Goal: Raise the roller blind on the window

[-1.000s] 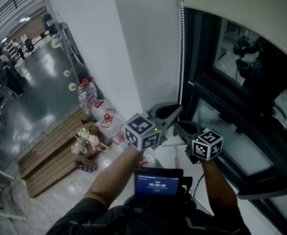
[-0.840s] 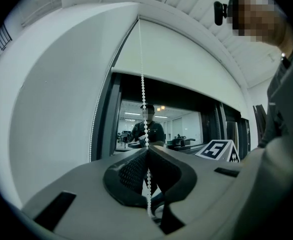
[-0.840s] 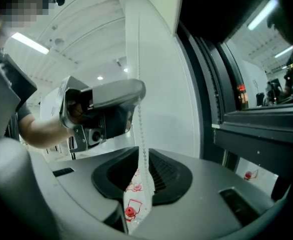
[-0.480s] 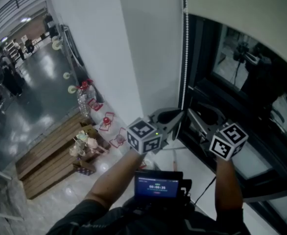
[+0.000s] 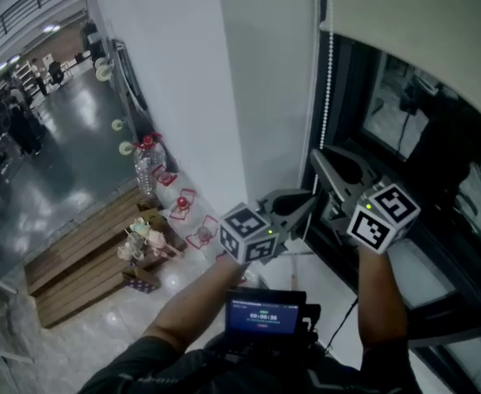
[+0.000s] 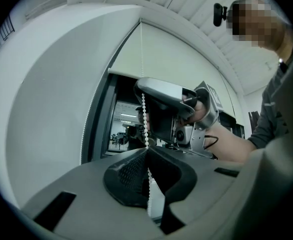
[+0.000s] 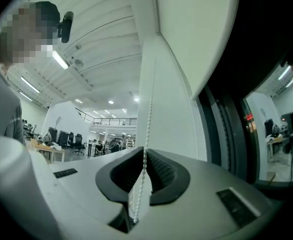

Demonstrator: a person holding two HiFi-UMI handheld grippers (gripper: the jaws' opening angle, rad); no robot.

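The left gripper (image 6: 146, 151) is clamped on the bead chain (image 6: 144, 116), which runs straight up from between its meeting tips, toward twelve o'clock. The right gripper (image 7: 144, 151) has just been closing its jaws, and they now pinch the chain too: it passes between the ribbed pads and hangs out below them.

In the head view the right gripper sits at about one o'clock of the left gripper, higher on the chain, each at the end of a bare forearm. From there the chain climbs beside the window's left frame to the roller blind (image 5: 421, 31), which fills the one-to-two o'clock corner, its bottom edge above the dark window (image 5: 437, 146).

At nine o'clock of the grippers, well apart from them, wooden pallets (image 5: 84, 261) and bottles (image 5: 144, 164) stand on a glossy floor (image 5: 60, 179). A small screen (image 5: 265, 312) sits at six o'clock.
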